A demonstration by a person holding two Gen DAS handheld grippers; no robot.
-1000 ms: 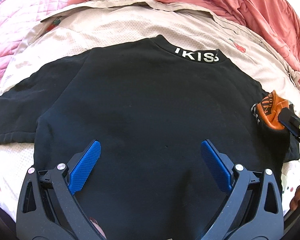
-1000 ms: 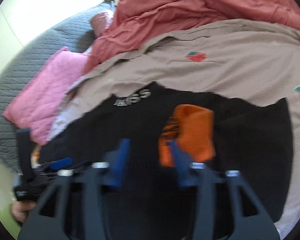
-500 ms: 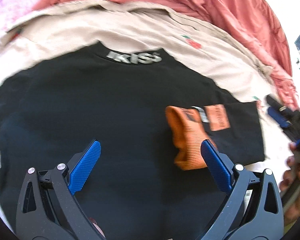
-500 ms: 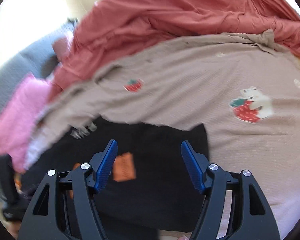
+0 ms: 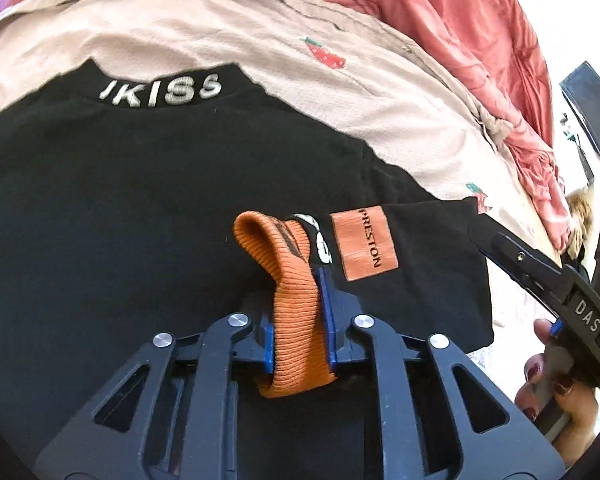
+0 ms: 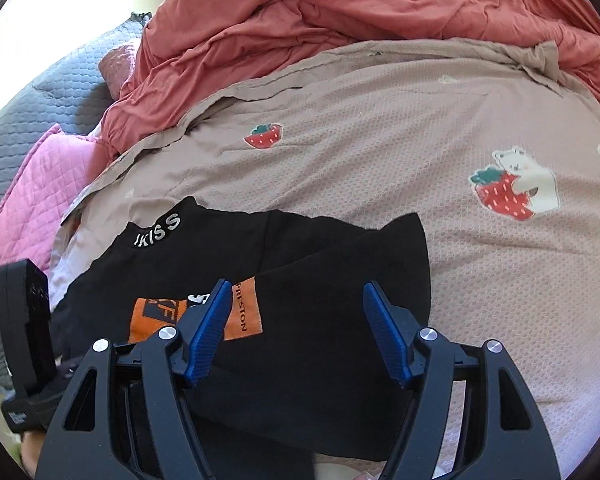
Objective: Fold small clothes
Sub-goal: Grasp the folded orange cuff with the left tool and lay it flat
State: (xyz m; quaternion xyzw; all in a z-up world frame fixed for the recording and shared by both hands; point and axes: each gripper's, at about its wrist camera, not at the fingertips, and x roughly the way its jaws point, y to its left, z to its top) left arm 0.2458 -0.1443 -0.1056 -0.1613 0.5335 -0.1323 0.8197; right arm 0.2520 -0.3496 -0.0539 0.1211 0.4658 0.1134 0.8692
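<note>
bed: beige waffle-weave cover (image 6: 380, 152) with strawberry and bear motifs | behind it: rumpled coral-red blanket (image 6: 340, 8) | left: pink quilted pillow (image 6: 48, 184), grey quilted spread (image 6: 32, 112) | far right: dark flat panel (image 5: 592, 108) | wall (image 6: 72, 4) pale, bright daylight

"IKISS" collar (image 5: 160, 94); "PRESTON" patch (image 5: 364, 249)

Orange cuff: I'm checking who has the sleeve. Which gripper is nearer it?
Left. The left gripper is shut on the orange cuff; the right gripper hangs open over the black sleeve beside it.
</note>
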